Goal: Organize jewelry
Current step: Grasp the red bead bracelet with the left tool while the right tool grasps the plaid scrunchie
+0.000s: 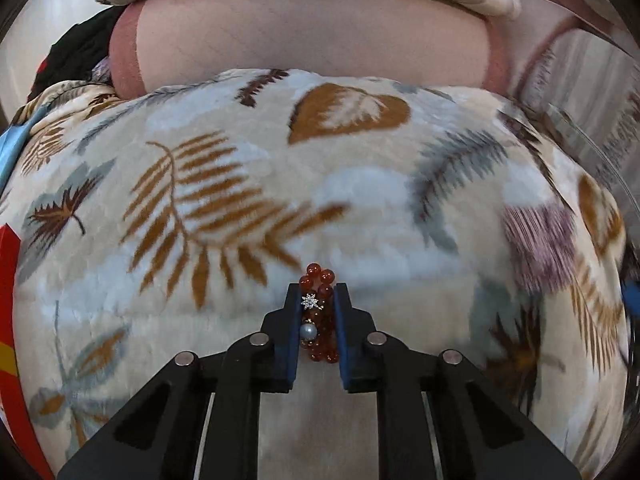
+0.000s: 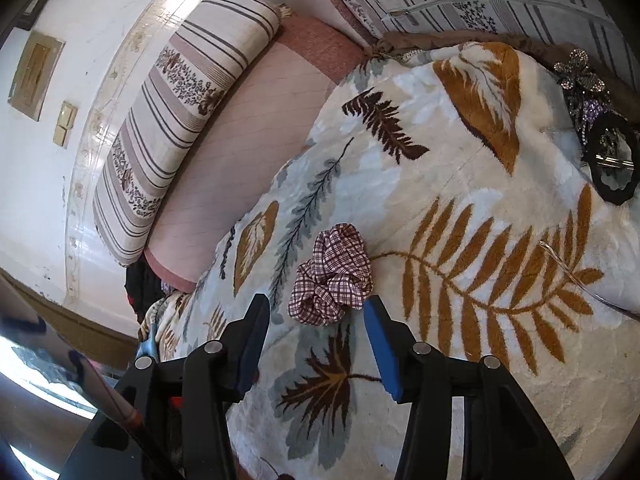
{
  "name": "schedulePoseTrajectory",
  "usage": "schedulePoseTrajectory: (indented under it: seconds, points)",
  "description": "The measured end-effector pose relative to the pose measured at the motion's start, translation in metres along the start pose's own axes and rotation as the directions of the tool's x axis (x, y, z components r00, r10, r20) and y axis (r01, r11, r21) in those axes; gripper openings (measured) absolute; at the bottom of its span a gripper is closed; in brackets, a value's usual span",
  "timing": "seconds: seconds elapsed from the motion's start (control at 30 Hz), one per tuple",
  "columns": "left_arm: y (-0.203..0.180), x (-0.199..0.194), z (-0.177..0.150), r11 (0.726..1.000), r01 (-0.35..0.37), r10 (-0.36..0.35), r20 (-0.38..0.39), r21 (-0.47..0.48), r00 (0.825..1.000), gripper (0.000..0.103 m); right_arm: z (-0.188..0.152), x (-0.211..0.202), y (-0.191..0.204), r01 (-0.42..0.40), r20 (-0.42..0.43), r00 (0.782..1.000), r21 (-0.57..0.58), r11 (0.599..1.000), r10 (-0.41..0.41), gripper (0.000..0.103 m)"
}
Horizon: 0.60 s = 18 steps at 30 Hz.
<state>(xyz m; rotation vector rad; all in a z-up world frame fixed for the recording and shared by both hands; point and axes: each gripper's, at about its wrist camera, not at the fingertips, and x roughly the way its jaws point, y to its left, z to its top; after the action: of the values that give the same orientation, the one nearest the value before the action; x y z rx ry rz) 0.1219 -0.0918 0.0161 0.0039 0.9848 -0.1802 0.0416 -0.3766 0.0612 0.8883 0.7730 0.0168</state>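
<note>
My left gripper (image 1: 318, 300) is shut on a red bead bracelet (image 1: 320, 276) with a silver star charm and a grey pearl, held above the leaf-patterned blanket (image 1: 248, 184). My right gripper (image 2: 318, 312) is open and empty, its blue pads on either side of a plaid scrunchie (image 2: 332, 276) that lies on the blanket (image 2: 460, 184) just ahead of the fingertips. Dark rhinestone hair clips (image 2: 588, 92) and a black flower piece (image 2: 614, 160) lie at the blanket's far right.
A pink cushion (image 1: 304, 36) and striped pillows (image 2: 172, 108) lie beyond the blanket. A clear plastic edge (image 2: 568, 272) shows at the right. A red object (image 1: 10, 312) sits at the left edge of the left wrist view.
</note>
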Motion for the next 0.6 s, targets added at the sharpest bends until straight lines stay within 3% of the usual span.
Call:
schedulePoseTrajectory:
  seconds: [0.2,0.33,0.43,0.6]
  points:
    - [0.014,-0.032,-0.049,0.994,0.092,-0.092,-0.012,0.058,0.996,0.015,0.0,0.018,0.003,0.041,-0.008,0.999,-0.005,0.999,-0.041,0.056]
    - [0.026,-0.054,-0.075,0.987,0.095,-0.096,0.003,0.132,0.995,0.015,0.004,0.038,0.007,0.086,-0.002,0.996,-0.031,0.996,-0.086,0.056]
    - [0.037,-0.059,-0.081,0.983,0.094,-0.097,0.012,0.16,0.995,0.013,0.005,0.058,0.014,0.131,-0.006,0.991,-0.068,0.989,-0.131,0.056]
    - [0.06,-0.056,-0.076,0.979,0.175,-0.179,0.027,0.108,0.983,0.012,0.001,0.093,0.02,0.209,-0.026,0.977,-0.126,0.97,-0.214,0.055]
